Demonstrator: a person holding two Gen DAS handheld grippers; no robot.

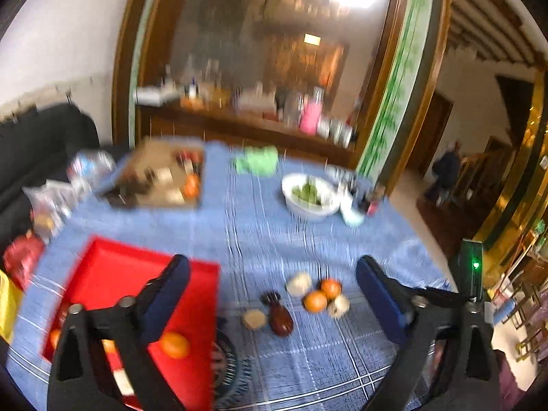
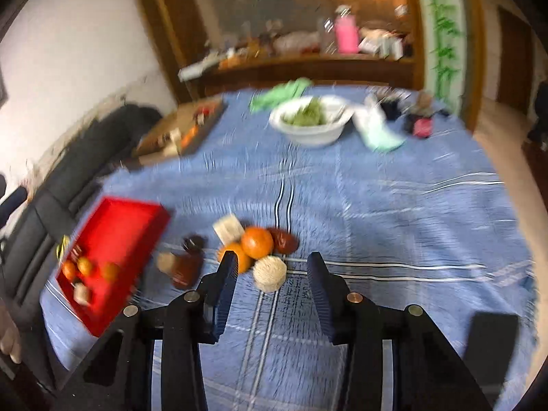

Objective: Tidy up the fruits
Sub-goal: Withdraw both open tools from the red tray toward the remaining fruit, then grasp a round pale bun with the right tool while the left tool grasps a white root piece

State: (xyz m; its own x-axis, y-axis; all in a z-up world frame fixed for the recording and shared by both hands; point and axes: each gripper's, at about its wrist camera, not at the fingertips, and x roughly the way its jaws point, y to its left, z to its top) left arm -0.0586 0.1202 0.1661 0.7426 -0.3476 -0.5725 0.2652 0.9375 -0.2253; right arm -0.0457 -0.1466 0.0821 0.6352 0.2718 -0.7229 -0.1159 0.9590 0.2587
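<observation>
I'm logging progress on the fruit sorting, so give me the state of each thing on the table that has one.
Red tray: holds three oranges, not full.
Loose oranges: on the cloth, unsorted.
White bowl: holds greens.
Left gripper: open, empty.
Right gripper: open, empty, above the pale ball.

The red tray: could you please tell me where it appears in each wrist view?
Left wrist: the red tray lies lower left, partly behind the left finger.
Right wrist: it lies at left, clear of the fingers.
Shared landmark: the white bowl of greens on the blue cloth.
</observation>
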